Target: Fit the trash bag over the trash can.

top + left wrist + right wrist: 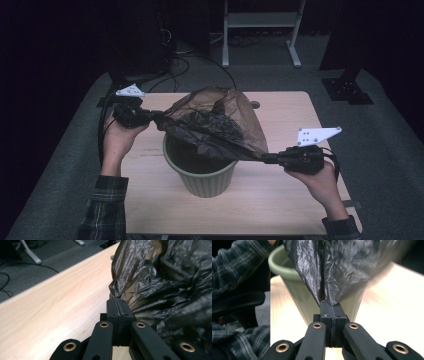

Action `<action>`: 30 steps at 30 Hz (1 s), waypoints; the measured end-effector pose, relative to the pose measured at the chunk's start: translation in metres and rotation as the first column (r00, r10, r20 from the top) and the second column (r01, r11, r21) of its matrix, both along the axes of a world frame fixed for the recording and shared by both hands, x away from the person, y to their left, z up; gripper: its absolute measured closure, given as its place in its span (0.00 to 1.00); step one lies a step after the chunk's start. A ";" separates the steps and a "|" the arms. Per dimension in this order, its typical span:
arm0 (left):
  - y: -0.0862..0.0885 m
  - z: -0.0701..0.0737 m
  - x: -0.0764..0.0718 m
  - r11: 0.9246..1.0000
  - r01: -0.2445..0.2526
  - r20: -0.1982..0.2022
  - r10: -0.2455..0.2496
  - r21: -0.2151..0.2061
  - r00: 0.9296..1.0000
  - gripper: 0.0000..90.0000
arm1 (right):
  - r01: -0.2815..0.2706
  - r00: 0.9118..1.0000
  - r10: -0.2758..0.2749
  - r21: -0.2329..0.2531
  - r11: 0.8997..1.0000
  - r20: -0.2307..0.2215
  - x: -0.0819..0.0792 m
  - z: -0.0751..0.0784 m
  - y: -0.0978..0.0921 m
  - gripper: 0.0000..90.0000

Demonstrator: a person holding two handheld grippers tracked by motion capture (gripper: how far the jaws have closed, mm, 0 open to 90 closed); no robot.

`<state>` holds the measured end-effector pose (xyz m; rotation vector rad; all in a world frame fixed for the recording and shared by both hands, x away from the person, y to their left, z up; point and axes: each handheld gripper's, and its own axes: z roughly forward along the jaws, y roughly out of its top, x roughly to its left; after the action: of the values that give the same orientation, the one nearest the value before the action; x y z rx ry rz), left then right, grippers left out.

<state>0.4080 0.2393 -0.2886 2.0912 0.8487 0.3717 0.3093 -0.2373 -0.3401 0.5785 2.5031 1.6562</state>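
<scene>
High view: a pale wood tabletop (280, 200) stands on grey carpet in a dark room. Beyond its far edge are white frame legs (260, 22), loose cables, and a black base plate at the far right. One green bin (205, 175) stands near the middle of the tabletop, closer to the near edge. One black bag (215, 125) is stretched in the air above the bin's mouth, between two grippers. The left hand-held gripper (152, 116) is over the left edge, clamped on the bag's left end. The right hand-held gripper (265, 159) is over the right half of the tabletop, pinching the bag's right end. Two plaid sleeves come in from the near edge.

Left gripper view: the jaws are pressed together with crinkled bag (162, 287) film caught at their tips. The tabletop (55, 310) runs below, with carpet and a white leg past its edge.

Right gripper view: the jaws are closed on a gathered fold of the bag (334, 267). The bin (287, 275) sits just behind, on the tabletop (392, 310). A plaid sleeve (234, 270) fills the left.
</scene>
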 end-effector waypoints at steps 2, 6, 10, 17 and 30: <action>0.003 -0.007 0.000 1.000 -0.016 -0.016 0.016 0.020 1.000 1.00 | -0.016 0.999 0.015 -0.015 1.000 -0.031 -0.001 -0.011 0.002 1.00; 0.013 -0.024 0.001 0.999 -0.031 -0.066 0.032 0.021 0.997 1.00 | -0.046 0.997 0.042 -0.053 0.998 -0.065 -0.007 -0.029 0.007 1.00; 0.015 -0.035 0.000 1.000 -0.024 -0.094 0.026 0.018 0.995 1.00 | -0.071 0.993 0.064 -0.065 0.995 -0.100 -0.010 -0.042 0.012 1.00; 0.007 -0.046 0.002 0.999 0.001 -0.147 0.005 0.042 0.989 1.00 | -0.089 0.988 0.081 -0.058 0.994 -0.128 -0.008 -0.052 0.015 1.00; 0.009 -0.038 0.001 0.999 0.002 -0.097 0.002 0.044 0.995 1.00 | 0.083 0.995 -0.086 0.072 0.994 0.041 0.014 0.015 -0.012 0.65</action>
<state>0.4091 0.2480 -0.3262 2.1651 0.9047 0.2926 0.3230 -0.2491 -0.3246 0.6377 2.3639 1.7131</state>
